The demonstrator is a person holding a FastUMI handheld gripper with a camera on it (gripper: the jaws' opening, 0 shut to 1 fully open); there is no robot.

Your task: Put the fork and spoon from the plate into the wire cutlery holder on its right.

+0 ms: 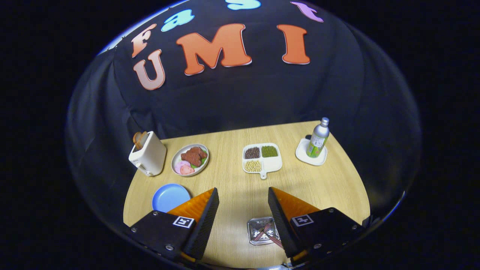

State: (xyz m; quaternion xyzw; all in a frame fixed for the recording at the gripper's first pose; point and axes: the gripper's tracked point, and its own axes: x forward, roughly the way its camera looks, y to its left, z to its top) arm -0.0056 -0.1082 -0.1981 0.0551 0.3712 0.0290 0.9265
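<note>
My gripper (243, 190) hangs open above the wooden table (232, 176), with nothing between its fingers. A round blue plate (169, 196) lies just left of the left finger, which partly covers it; its visible surface is bare. The square wire cutlery holder (258, 229) stands below me, close against the inner side of the right finger, which hides its right part. Seen from above, two slim utensils with reddish handles (264, 232) cross inside it. I cannot tell which is the fork and which the spoon.
Beyond the fingers, a white toaster (148, 153) with toast stands at the far left, then a plate of food (190, 159), a white divided tray of beans (261, 157) and a silver bottle (318, 142) on a white coaster at the far right.
</note>
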